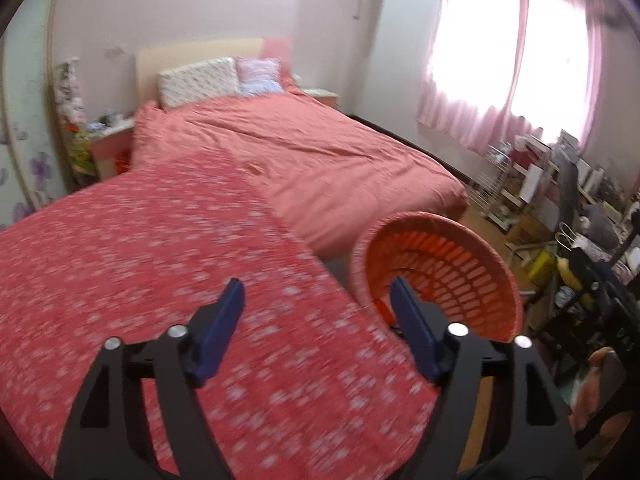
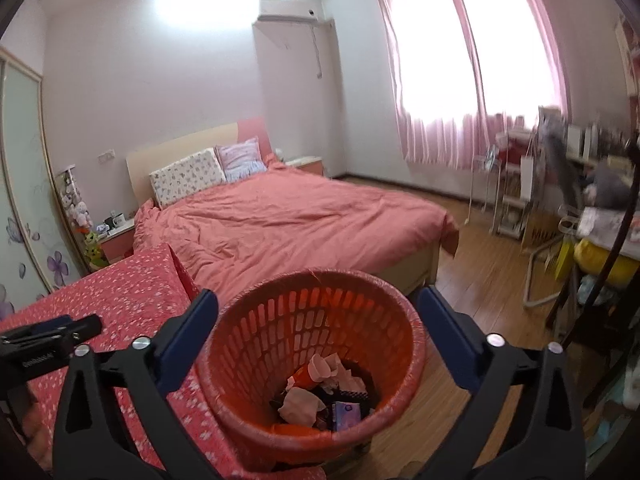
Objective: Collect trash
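Beside the patterned red tabletop (image 2: 120,300) stands one orange slotted basket (image 2: 312,320), upright on the wooden floor (image 2: 480,280), its open mouth facing up and its long axis vertical; its near wall touches or nearly touches the tabletop's edge. Crumpled tissues (image 2: 332,368) and wrappers lie at its bottom, too jumbled to count, and a small purple packet (image 2: 346,414) among them bears print too small to read. The right claw (image 2: 316,336) hangs over the basket with both blue pads spread wide to either side of the rim, gripping nothing. The left claw (image 1: 316,328) is over the tabletop's corner, its two pads also apart and bare; in the right wrist view its black body (image 2: 52,332) shows faint lettering that I cannot make out. Behind lies one bed (image 1: 320,152) under a pink cover, with two pillows (image 2: 208,172) at its head. One air conditioner (image 2: 288,10) hangs on the wall, and pink curtains (image 2: 460,80) cover the window.
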`<state>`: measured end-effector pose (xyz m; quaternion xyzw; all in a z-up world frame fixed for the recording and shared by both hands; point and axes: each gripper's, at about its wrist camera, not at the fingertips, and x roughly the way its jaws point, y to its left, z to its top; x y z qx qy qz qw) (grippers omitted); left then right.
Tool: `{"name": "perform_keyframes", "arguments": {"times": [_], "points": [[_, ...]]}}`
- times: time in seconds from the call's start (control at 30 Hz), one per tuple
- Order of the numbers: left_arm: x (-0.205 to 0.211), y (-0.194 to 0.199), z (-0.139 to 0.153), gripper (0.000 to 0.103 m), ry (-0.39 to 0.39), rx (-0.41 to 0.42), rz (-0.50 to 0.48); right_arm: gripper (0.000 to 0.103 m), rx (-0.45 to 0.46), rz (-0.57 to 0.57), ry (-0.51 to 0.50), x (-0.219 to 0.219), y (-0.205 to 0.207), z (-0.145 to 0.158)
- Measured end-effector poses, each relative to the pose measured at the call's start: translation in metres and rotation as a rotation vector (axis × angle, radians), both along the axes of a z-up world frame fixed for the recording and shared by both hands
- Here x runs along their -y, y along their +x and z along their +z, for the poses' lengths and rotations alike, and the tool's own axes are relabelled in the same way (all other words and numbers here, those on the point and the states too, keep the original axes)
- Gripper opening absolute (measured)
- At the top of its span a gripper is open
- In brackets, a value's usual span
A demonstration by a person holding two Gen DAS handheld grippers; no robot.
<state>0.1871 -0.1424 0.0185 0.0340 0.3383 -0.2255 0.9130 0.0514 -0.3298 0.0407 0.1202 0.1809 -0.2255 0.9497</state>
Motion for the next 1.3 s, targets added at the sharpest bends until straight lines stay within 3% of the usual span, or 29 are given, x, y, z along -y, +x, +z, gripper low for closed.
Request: {"name": "perform_keyframes", "arguments": {"times": [0.13, 0.23, 0.43, 0.73, 1.03, 1.3], "points": [[-0.034, -0.030, 0.008, 0.094, 0.013, 0.059, 0.095, 0.101, 0.008, -0.015, -0.088, -0.024, -0.014, 0.007], [-0.058, -0.052, 0.012, 0.099, 0.019, 0.103, 0.168, 0.101, -0.007, -0.021, -0.123, -0.040, -0.022, 0.009], [-0.095, -0.092, 0.013, 0.099, 0.028, 0.147, 0.273, 0.101, -0.021, -0.011, -0.192, -0.066, -0.042, 0.004], [-0.129, -0.149, 0.006, 0.099, 0.040, 0.204, 0.413, 0.101, 0.006, -0.022, -0.213, -0.094, -0.071, 0.003], [-0.142, -0.182, -0.001, 0.099, 0.049, 0.230, 0.465, 0.101, -0.037, -0.056, -0.182, -0.103, -0.079, -0.008], [-0.143, -0.193, -0.010, 0.099, 0.028, 0.195, 0.465, 0.101, -0.122, -0.053, -0.160, -0.114, -0.077, -0.022]]}}
